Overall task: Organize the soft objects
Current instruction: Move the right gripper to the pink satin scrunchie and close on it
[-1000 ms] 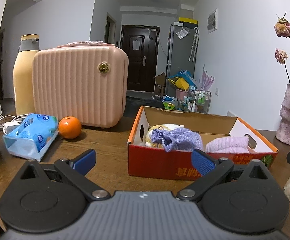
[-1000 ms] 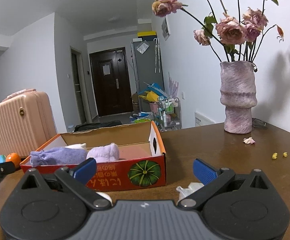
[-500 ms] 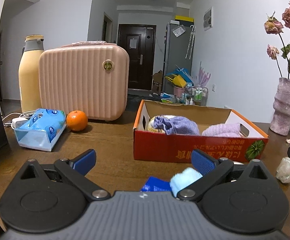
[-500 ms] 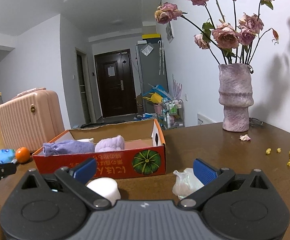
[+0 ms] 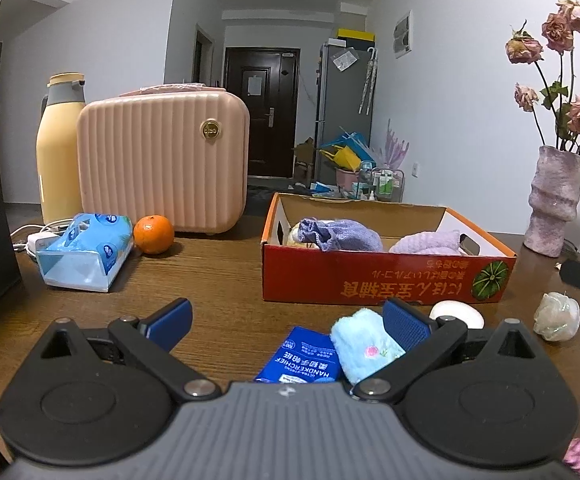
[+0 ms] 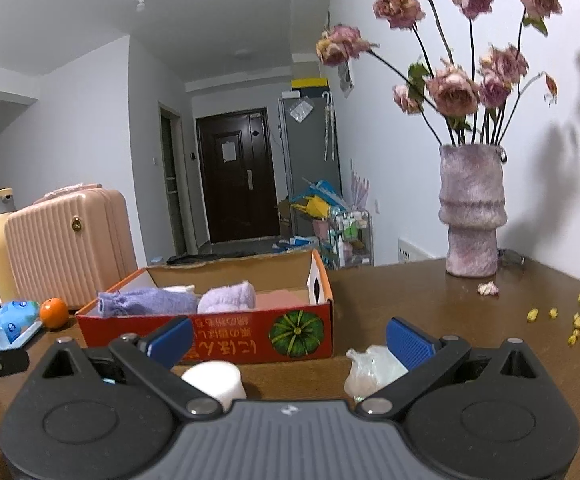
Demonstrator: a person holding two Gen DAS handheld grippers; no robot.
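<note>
A red cardboard box on the wooden table holds a purple cloth and a lilac cloth; the box also shows in the right wrist view. My left gripper is open above the table, in front of the box. A light blue cloth lies beside its right finger, next to a blue handkerchief pack. My right gripper is open, with a white round object and a crumpled plastic bag on the table below it.
A pink suitcase, a yellow flask, a tissue pack and an orange stand at the left. A vase of dried roses stands at the right, with petals and yellow bits scattered near it.
Both grippers have drawn back from the box towards the near table edge. The blue cloth, handkerchief pack, white object and plastic bag have come into view below them.
</note>
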